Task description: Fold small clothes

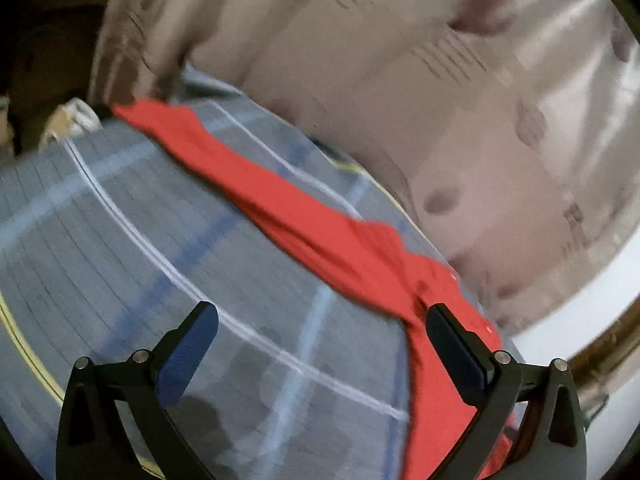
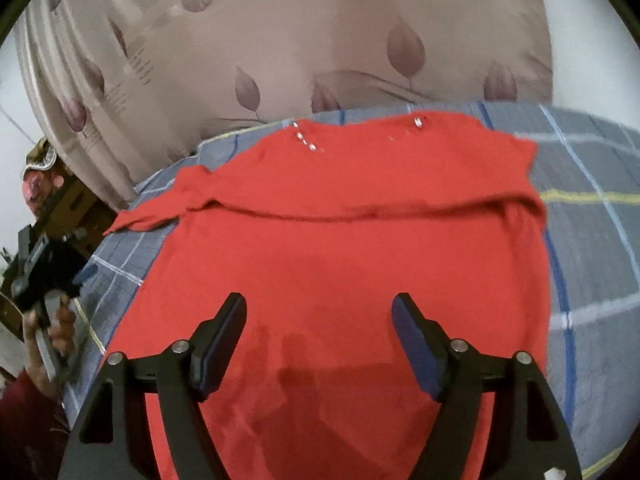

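The right gripper (image 2: 319, 312) points forward and down, its two black fingers with blue pads (image 2: 224, 340) spread wide apart and nothing between them. The left gripper (image 1: 322, 322) also tilts downward with its fingers spread wide and nothing clamped between the pads (image 1: 456, 344). In the right wrist view, at the far left, the person's left hand (image 2: 52, 328) grips the handle of the left gripper, a dark red sleeve (image 2: 24, 420) below it.
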A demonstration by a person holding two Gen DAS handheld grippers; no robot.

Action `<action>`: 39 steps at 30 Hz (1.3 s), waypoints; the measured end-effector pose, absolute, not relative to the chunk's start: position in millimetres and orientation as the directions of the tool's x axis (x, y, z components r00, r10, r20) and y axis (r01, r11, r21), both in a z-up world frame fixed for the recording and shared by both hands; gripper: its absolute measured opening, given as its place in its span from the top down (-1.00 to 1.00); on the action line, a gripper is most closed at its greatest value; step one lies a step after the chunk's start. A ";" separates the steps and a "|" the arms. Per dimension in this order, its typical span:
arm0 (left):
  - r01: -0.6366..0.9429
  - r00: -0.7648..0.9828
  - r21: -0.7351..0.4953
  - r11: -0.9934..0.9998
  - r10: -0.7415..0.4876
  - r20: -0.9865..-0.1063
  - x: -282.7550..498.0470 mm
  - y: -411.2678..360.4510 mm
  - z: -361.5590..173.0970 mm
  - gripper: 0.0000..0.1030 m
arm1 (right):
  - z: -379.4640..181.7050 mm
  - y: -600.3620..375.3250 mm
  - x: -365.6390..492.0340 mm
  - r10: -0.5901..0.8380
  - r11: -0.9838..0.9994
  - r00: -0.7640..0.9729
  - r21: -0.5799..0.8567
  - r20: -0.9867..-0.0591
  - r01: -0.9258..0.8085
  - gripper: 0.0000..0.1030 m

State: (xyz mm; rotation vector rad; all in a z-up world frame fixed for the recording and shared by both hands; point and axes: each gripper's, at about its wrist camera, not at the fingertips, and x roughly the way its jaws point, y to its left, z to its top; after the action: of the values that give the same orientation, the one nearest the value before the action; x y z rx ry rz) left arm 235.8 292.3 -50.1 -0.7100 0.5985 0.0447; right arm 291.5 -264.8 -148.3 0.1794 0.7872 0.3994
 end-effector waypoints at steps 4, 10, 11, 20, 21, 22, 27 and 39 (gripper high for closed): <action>-0.258 0.811 -0.594 0.762 -0.163 -0.562 255.9 339.5 -49.9 -1.00 | -147.3 -251.9 288.6 0.399 0.916 0.642 0.251 -0.654 -0.314 -0.62; -0.312 0.798 -0.685 0.658 -0.210 -0.564 289.1 393.5 -75.4 -0.91 | -148.8 -256.9 284.6 0.403 0.915 0.650 0.262 -0.645 -0.307 -0.65; -0.317 0.794 -0.693 0.648 -0.218 -0.567 295.3 398.6 -78.9 -0.89 | -148.9 -258.3 284.2 0.404 0.914 0.651 0.268 -0.643 -0.303 -0.66; -0.397 0.755 -0.677 0.620 -0.199 -0.625 354.0 434.1 -101.0 0.93 | -149.4 -253.7 285.6 0.374 0.927 0.652 0.243 -0.659 -0.285 -0.73; -0.415 0.736 -0.671 0.614 -0.207 -0.645 358.9 435.7 -106.5 0.93 | -149.4 -253.2 285.5 0.372 0.928 0.653 0.241 -0.660 -0.285 -0.73; -0.408 0.761 -0.689 0.599 -0.194 -0.620 358.8 437.7 -106.6 0.93 | -149.3 -253.3 285.6 0.374 0.927 0.652 0.243 -0.659 -0.287 -0.73; -0.285 0.822 -0.639 0.714 -0.161 -0.546 359.2 390.2 -45.0 0.93 | -148.6 -265.0 286.5 0.408 0.913 0.660 0.304 -0.631 -0.274 -0.74; 0.401 0.701 -0.443 0.802 -0.580 -0.415 386.5 48.5 87.6 0.93 | -146.5 -314.5 284.3 0.508 0.815 0.703 0.542 -0.498 -0.205 -0.78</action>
State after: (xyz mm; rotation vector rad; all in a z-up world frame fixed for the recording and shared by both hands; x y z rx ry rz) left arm 386.5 48.5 87.6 -0.3337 0.5714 -0.5576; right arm 284.3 -314.5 -146.5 0.4760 0.6839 0.4135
